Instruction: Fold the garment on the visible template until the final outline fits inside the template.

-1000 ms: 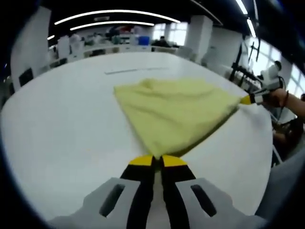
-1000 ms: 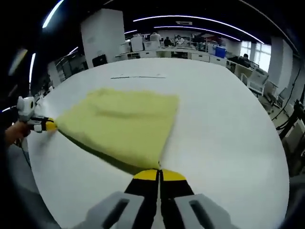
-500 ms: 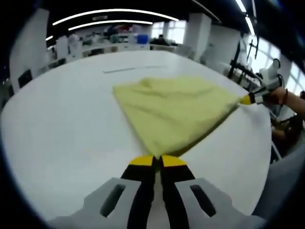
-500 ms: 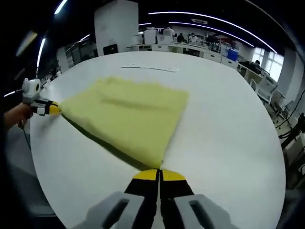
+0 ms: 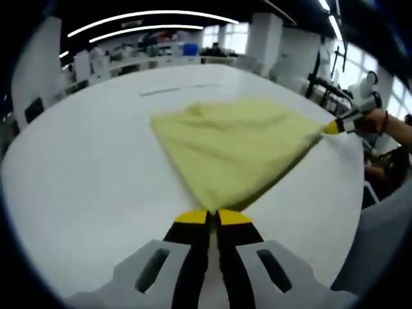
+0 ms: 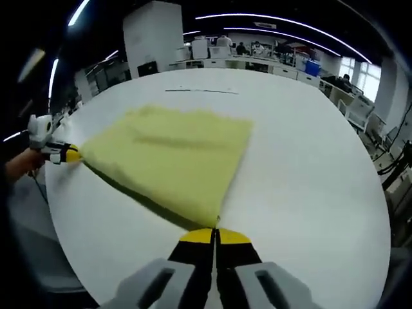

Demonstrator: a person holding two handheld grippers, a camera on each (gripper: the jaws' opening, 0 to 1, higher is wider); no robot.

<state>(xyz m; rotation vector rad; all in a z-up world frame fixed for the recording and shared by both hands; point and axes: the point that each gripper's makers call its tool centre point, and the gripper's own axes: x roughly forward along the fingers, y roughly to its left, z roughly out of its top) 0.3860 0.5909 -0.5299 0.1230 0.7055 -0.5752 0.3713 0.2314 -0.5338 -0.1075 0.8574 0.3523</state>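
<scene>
A pale yellow garment [image 5: 235, 145] lies spread over the white table [image 5: 84, 174], its near edge lifted and stretched between both grippers. My left gripper [image 5: 214, 216] is shut on one near corner of it. In the right gripper view the same garment [image 6: 170, 161] fans out from my right gripper [image 6: 215, 235], which is shut on the other corner. The right gripper [image 5: 335, 127] also appears at the right of the left gripper view, a hand behind it. The left gripper [image 6: 67, 154] appears at the left of the right gripper view. A thin dark line [image 6: 201, 91] is marked on the table beyond the garment.
The table's rounded edge [image 6: 71, 251] runs close on the near side. Desks, chairs and equipment [image 6: 347, 96] stand around the room beyond the far edge. Bare tabletop [image 6: 309, 174] lies to the right of the garment.
Both cameras shifted slightly. The garment stays stretched between the two shut grippers, with hardly any change in its shape.
</scene>
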